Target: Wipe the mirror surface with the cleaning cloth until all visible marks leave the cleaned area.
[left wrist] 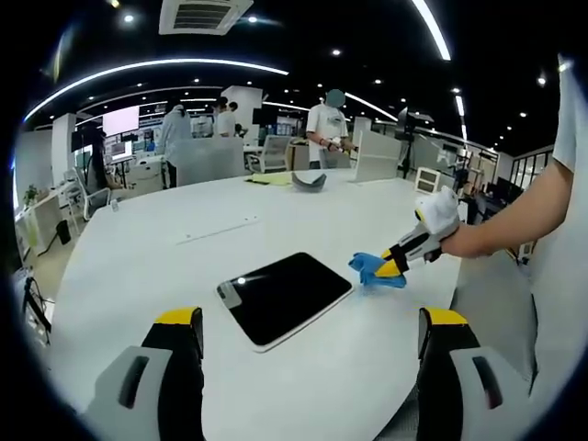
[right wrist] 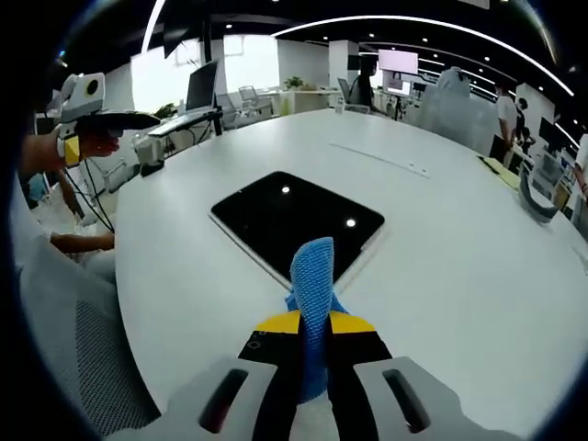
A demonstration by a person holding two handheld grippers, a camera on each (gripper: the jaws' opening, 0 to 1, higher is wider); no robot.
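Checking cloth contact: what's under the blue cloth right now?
The blue cloth, pinched in the right gripper, hangs over white table beside the mirror. The surface directly beneath it is covered; contact can't be told.

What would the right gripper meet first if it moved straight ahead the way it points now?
Probably the mirror: the right gripper, shut on the blue cloth, points at its near edge, though depth is unclear.

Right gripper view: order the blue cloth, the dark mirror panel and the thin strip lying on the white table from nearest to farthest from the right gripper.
1. Blue cloth: clamped in the right gripper, sticking up between its jaws.
2. Mirror panel: flat on the white table, just beyond the cloth.
3. Thin strip: past the mirror, farther across the table, toward the right.
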